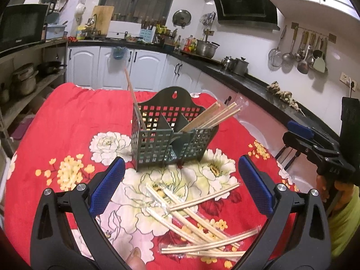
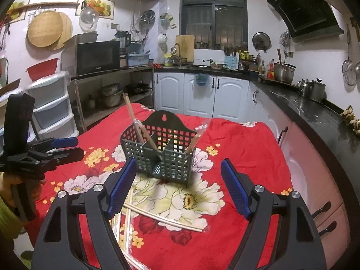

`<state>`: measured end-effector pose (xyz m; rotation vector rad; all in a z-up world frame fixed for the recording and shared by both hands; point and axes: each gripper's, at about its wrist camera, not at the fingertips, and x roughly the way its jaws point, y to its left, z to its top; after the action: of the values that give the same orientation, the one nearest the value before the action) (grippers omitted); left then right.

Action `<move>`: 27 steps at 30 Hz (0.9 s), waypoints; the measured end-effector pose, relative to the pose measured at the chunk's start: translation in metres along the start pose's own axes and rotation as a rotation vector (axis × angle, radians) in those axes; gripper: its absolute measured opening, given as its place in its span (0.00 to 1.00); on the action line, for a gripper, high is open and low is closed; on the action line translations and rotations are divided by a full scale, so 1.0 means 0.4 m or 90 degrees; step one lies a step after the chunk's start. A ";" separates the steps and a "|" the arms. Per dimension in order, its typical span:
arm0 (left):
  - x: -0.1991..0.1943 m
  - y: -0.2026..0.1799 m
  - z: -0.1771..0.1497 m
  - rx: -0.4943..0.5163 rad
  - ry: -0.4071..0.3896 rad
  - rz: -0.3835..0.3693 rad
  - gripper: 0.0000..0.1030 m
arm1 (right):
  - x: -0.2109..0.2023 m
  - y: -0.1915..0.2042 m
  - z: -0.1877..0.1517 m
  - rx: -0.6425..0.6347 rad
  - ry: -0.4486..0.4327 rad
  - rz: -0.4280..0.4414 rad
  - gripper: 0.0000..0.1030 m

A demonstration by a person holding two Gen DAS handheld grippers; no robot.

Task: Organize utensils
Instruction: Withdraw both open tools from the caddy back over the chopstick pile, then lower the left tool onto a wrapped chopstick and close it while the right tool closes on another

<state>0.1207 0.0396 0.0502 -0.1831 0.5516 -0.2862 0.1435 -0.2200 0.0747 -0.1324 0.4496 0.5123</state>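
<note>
Two hand-held grippers spread, empty, over red floral tablecloth (image 1: 56, 121); kitchen counter (image 1: 258, 83) behind.

Right gripper (image 2: 178, 187) spread wide above chopsticks (image 2: 164, 218) before the basket (image 2: 157, 157), apparently empty-fingered.

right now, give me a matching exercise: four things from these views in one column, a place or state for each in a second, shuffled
Things:
1. caddy
2. loose chopsticks
3. left claw
4. single chopstick

Places or states:
A. open, holding nothing
B. lying on the cloth in front of the caddy
C. standing on the cloth, dark green, with dividers
D. leaning upright in the caddy's left compartment

Pairs: 1-C, 2-B, 3-A, 4-D
</note>
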 end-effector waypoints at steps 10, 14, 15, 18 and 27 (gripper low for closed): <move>-0.020 0.002 -0.039 -0.007 0.010 0.018 0.90 | 0.016 0.023 -0.044 -0.007 0.030 0.020 0.72; -0.025 0.020 -0.065 -0.014 0.019 0.030 0.90 | 0.030 0.037 -0.061 -0.022 0.047 0.027 0.72; -0.025 0.024 -0.072 -0.019 0.022 0.032 0.90 | 0.031 0.039 -0.064 -0.024 0.049 0.029 0.72; -0.027 0.044 -0.099 -0.035 0.039 0.039 0.90 | 0.040 0.044 -0.077 -0.029 0.058 0.034 0.72; -0.026 0.067 -0.165 -0.051 0.075 0.037 0.89 | 0.065 0.066 -0.111 -0.045 0.085 0.048 0.72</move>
<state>0.0827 0.0619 -0.0064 -0.2277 0.6840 -0.2189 0.1336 -0.1959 0.0230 -0.2196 0.5693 0.5962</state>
